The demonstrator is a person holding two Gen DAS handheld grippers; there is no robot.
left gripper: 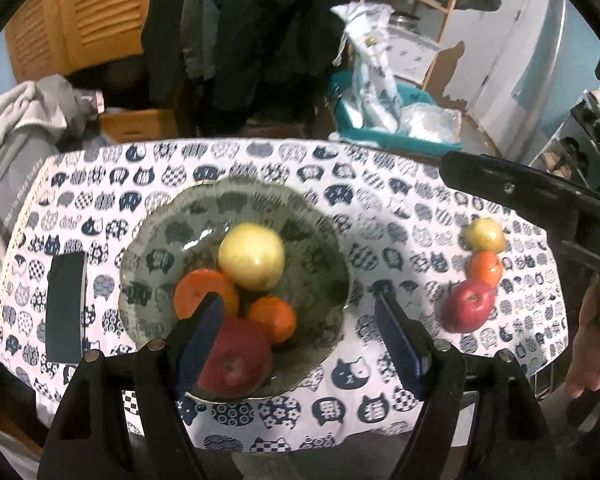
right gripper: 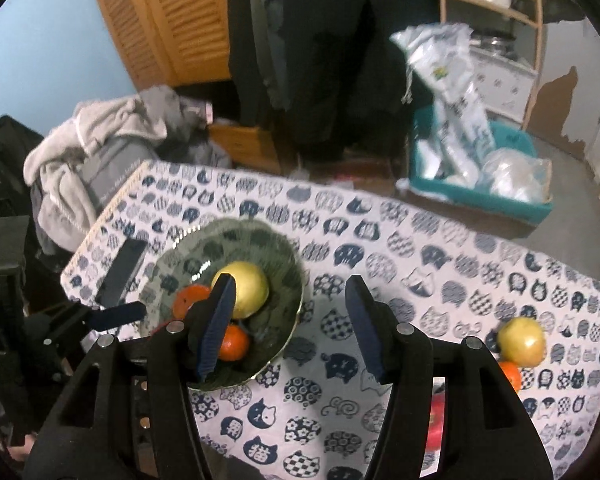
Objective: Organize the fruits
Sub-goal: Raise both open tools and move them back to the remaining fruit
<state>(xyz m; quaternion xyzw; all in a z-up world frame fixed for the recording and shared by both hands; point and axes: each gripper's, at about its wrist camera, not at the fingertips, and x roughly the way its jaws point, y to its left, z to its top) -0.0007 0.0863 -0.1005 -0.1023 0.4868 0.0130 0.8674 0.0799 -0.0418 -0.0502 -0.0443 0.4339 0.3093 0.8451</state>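
Note:
A glass bowl [left gripper: 324, 256] on the cat-print tablecloth holds a yellow apple [left gripper: 251, 256], two oranges [left gripper: 203, 292] and a red apple [left gripper: 235, 364]. On the cloth to the right lie a yellow apple [left gripper: 484, 234], an orange [left gripper: 487, 267] and a red apple [left gripper: 468, 309] in a row. My left gripper [left gripper: 300, 344] is open and empty above the bowl's near edge. My right gripper [right gripper: 291, 324] is open and empty, hovering right of the bowl [right gripper: 287, 276]; the loose yellow apple [right gripper: 522, 340], orange [right gripper: 512, 376] and red apple [right gripper: 436, 424] lie to its right.
A dark phone [left gripper: 65, 308] lies left of the bowl. The table's edges [left gripper: 259, 446] are close on all sides. Behind it are a teal bin with plastic bags [left gripper: 380, 116], a pile of clothes [left gripper: 23, 120] and a wooden shelf [left gripper: 440, 0].

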